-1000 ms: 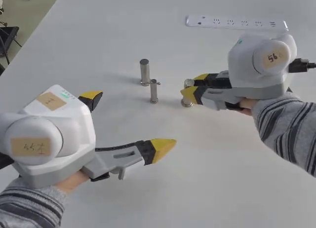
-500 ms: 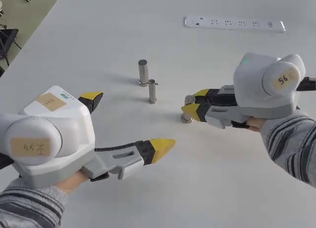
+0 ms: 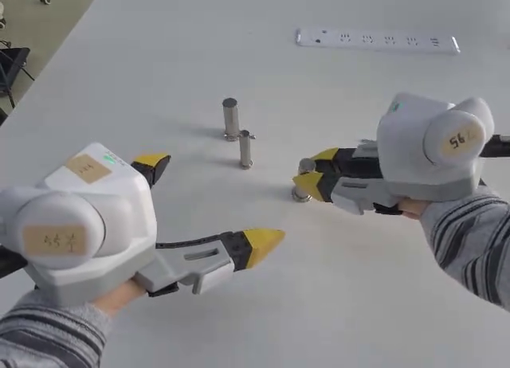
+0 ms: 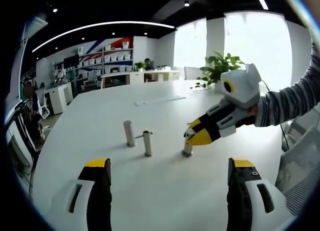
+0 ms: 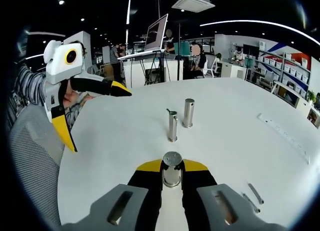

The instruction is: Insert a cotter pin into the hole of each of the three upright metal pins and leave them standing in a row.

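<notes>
While the right gripper (image 3: 309, 173) is clamped on the third metal pin (image 5: 172, 170), right of centre in the head view, the biggest risk is a tip-over. That pin seems to stand with its foot on the white table (image 3: 335, 304). A slanted pull or an uneven release could lay it flat or push it out of line with the other two. The left gripper (image 3: 209, 202), at the lower left, has its jaws spread wide and holds nothing; swung forward carelessly, it could knock the standing pins. The smallest hazard is the thin loose cotter pins (image 5: 255, 193), which look easy to pinch crookedly or drop.

Counted, biggest first:
- one table
- two grippers
- one power strip (image 3: 378, 41), at the upper right
- three metal pins: the far pin (image 3: 230, 117) and the middle pin (image 3: 246, 149), both upright just left of centre, plus the gripped one
- three cotter pins: an inserted cotter pin (image 5: 168, 111) apparently through the middle pin's top, and two loose at the lower right of the right gripper view
</notes>
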